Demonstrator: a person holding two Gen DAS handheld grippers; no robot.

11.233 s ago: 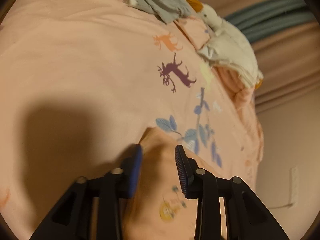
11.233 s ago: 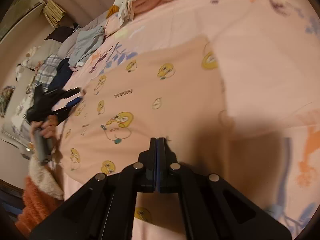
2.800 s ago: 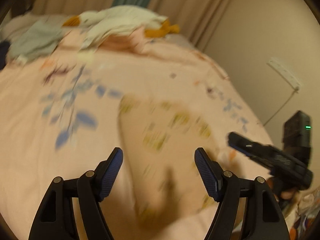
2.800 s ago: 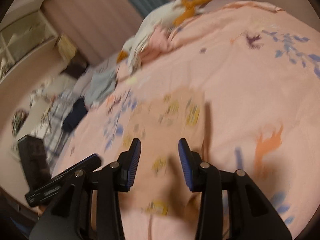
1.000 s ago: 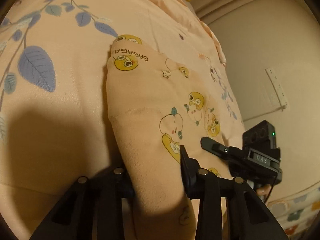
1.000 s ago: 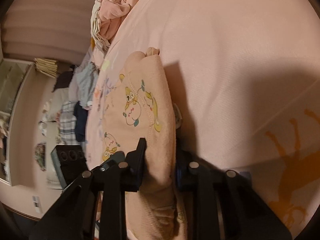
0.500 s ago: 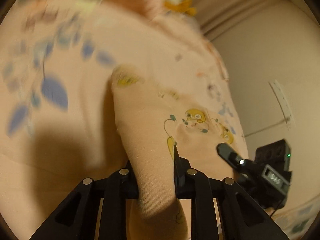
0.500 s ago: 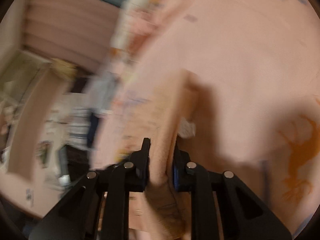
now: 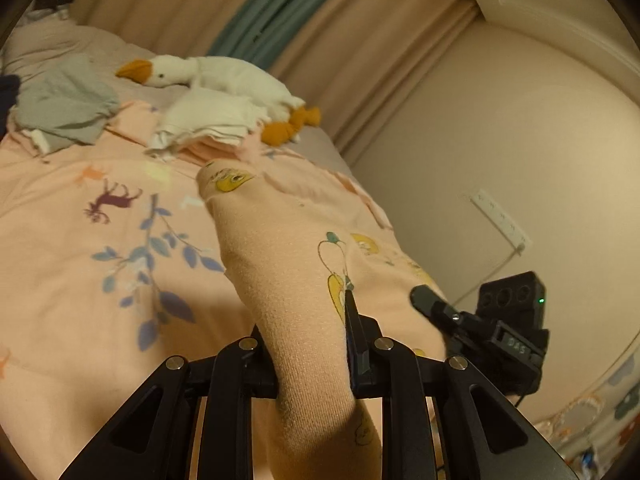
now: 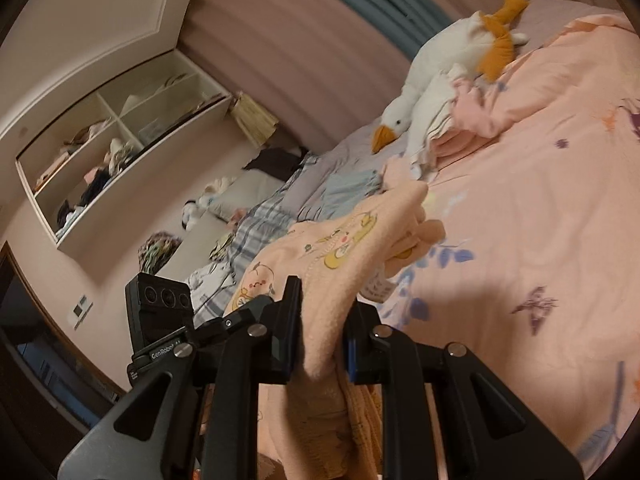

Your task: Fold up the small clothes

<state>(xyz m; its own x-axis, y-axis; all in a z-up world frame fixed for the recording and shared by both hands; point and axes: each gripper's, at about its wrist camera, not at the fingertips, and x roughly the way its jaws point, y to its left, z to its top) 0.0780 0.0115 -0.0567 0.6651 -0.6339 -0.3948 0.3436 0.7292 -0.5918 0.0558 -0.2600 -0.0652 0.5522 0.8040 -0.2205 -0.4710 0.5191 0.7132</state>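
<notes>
While both grippers pinch it, peach garment (image 9: 280, 264) hangs lifted over pink bedspread (image 9: 80, 240), far end trailing toward plush goose (image 9: 224, 80). Left gripper (image 9: 310, 344) clamped on near-left edge, right gripper (image 10: 320, 336) on near-right edge (thick bunched folds in each). Risk: bunched layers slipping from pads, uneven fold; trailing end snagging folded white stack (image 9: 208, 120).

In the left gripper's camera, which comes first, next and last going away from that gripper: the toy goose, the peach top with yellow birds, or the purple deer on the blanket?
1. peach top: clamped right in the left gripper.
2. purple deer: printed on the blanket, farther up and to the left.
3. toy goose: lying at the far end of the bed, by the curtains.
</notes>
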